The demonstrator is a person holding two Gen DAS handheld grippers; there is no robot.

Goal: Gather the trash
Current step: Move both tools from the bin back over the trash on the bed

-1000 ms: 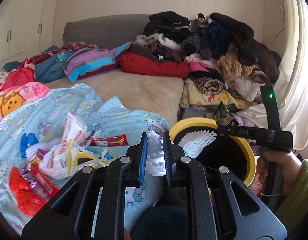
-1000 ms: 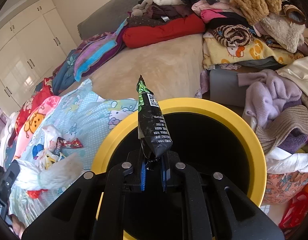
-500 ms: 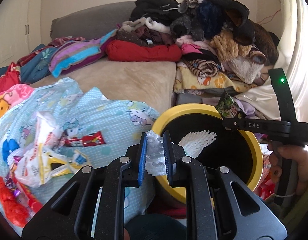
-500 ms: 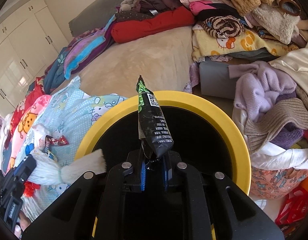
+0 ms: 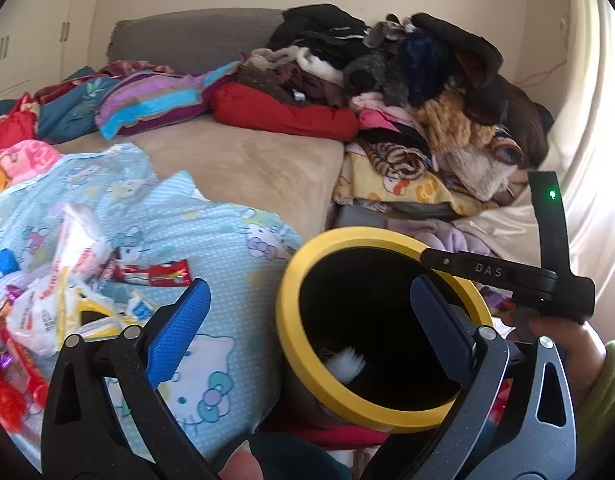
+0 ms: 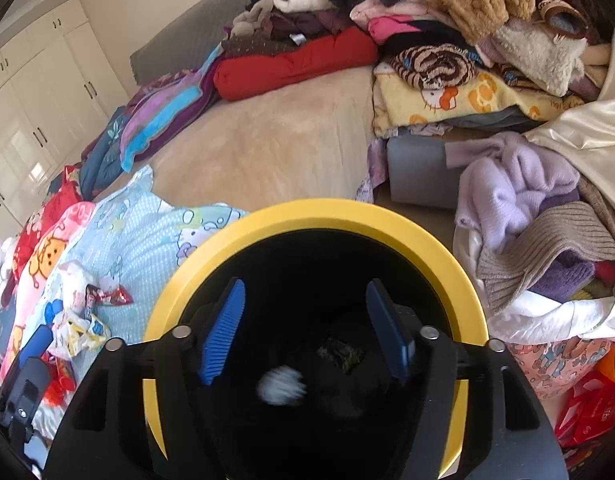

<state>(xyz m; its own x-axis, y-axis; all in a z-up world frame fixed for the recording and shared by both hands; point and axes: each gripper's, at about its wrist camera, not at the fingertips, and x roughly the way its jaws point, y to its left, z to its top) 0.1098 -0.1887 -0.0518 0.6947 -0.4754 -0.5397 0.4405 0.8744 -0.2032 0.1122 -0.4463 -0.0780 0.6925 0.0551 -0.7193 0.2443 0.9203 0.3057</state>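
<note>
- Left gripper (image 5: 307,320) jaws have just been opening, now spread wide, nothing between them; one blue pad over the quilt (image 5: 227,248), the other over the bin (image 5: 285,320) mouth.
- Right gripper (image 6: 305,330) jaws have just been opening, now released, nothing between them; both pads sit above the bin's dark inside.
- Bin: black with a yellow rim, standing at the bed (image 5: 243,168) edge, right beside the quilt.
- White wrapper (image 5: 347,364) is down inside the bin, blurred; it also shows as a white smear in the right wrist view (image 6: 281,390).
- Dark wrapper (image 6: 341,354) lies lower in the bin, dim, detail hard to tell.
- More trash on the quilt: a red packet (image 5: 163,274) and a white bag (image 5: 39,316) with other bright wrappers by it, well apart from the bin.
- Clothes pile (image 5: 427,100) is heaped at the far side of the bed, behind the bin.
- A hand (image 5: 563,340) in a green sleeve holds the right gripper's handle beside the bin.
</note>
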